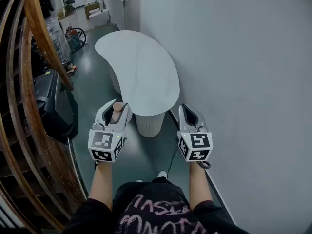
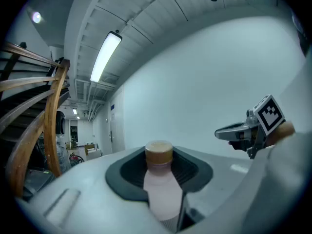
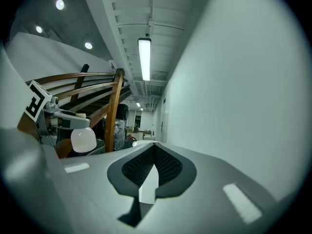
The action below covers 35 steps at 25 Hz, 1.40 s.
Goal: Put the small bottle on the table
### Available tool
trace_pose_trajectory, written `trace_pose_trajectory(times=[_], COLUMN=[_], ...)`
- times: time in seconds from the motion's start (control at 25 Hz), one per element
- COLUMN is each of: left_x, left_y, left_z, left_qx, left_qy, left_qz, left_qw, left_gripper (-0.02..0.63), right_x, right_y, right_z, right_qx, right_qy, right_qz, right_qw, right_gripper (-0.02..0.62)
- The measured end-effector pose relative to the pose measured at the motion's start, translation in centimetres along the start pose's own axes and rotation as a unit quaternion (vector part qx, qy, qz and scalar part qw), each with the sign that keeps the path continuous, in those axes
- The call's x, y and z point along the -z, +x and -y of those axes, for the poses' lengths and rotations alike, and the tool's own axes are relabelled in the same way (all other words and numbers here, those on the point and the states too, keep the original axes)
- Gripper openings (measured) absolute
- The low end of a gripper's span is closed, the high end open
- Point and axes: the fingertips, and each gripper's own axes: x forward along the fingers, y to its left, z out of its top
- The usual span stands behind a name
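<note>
Pale pink with a tan cap, the small bottle point(image 2: 160, 179) is sitting clamped in the left hand-held gripper point(image 1: 114, 108), short of the white desk point(image 1: 141, 67). The right hand-held gripper point(image 1: 186, 112) is hanging closed, empty. Advancing over the bare top, lowering until the base is resting flat, then releasing is looking wisest. Wooden stair rails point(image 1: 29, 82) are curving leftward, with a plain wall point(image 1: 234, 57) standing rightward.

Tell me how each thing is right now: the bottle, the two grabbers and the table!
Bottle: cap on, clamped in the left gripper, cap pointing forward, up in the air.
Left gripper: shut on the bottle.
Right gripper: shut, holding nothing.
Table: stands ahead of both grippers; the bottle is not on it yet.
</note>
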Motion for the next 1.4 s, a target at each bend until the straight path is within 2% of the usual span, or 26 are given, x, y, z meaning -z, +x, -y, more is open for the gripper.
trace_pose_trajectory(times=[0.56, 0.72, 1.08, 1.4], left_x=[0.4, 0.4, 1.1, 1.6], left_y=[-0.1, -0.1, -0.7, -0.6], left_z=[0.0, 0.0, -0.1, 0.4], left_qx=[0.008, 0.009, 0.019, 0.034], left_qy=[0.005, 0.004, 0.002, 0.003], left_qz=[0.001, 0.001, -0.002, -0.005], left_qw=[1.0, 0.9999, 0.9998, 0.9994], left_gripper=[0.134, 0.134, 0.134, 0.134], right_x=[0.6, 0.8, 1.4, 2.4], right_y=[-0.1, -0.2, -0.5, -1.0], right_z=[-0.5, -0.6, -2.4, -2.5], right_qx=[-0.003, -0.002, -0.016, -0.005], right_qy=[0.013, -0.001, 0.007, -0.002], right_qz=[0.006, -0.002, -0.011, -0.026], right_qw=[1.0, 1.0, 1.0, 1.0], right_gripper=[0.011, 0.011, 0.011, 0.011])
